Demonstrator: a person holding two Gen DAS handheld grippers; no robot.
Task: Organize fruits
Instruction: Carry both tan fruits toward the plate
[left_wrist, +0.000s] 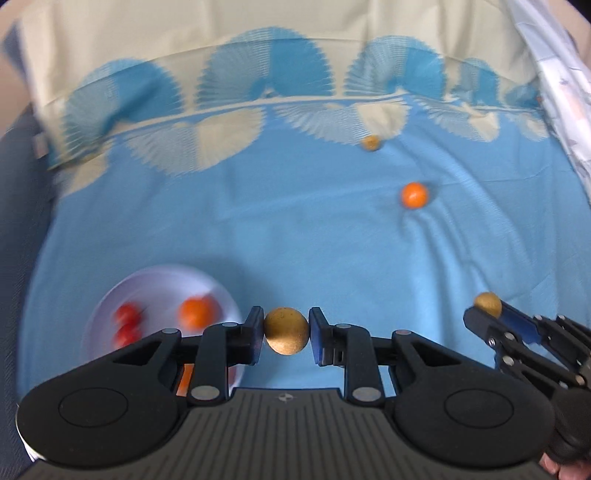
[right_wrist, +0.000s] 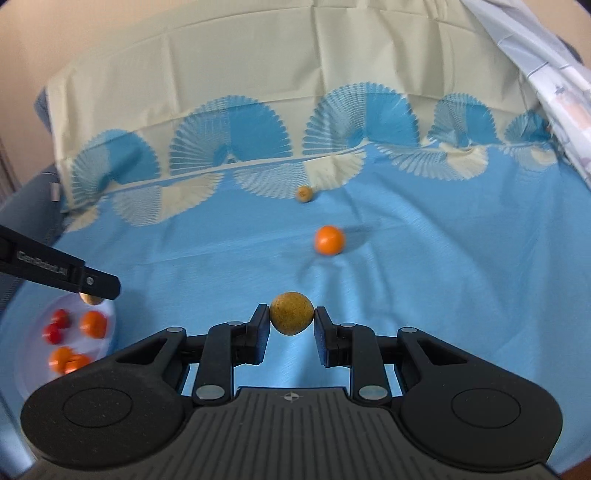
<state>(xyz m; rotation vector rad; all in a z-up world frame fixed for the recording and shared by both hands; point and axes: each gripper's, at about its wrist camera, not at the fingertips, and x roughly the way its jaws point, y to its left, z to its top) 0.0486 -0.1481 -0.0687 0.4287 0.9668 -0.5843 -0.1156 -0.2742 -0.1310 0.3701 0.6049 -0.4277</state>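
Pinching one brown fruit each — left gripper (left_wrist: 286, 331) beside the plate (left_wrist: 159, 280), right gripper (right_wrist: 291, 314) farther off — both seem bound for that plate.

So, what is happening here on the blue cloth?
A person is sorting small fruits onto a white plate using two handheld grippers. The left gripper holds a brown fruit near the plate, which already has oranges and small red fruits on it. The right gripper holds another brown fruit over the blue cloth. One orange and one small brown fruit lie on the cloth farther away.
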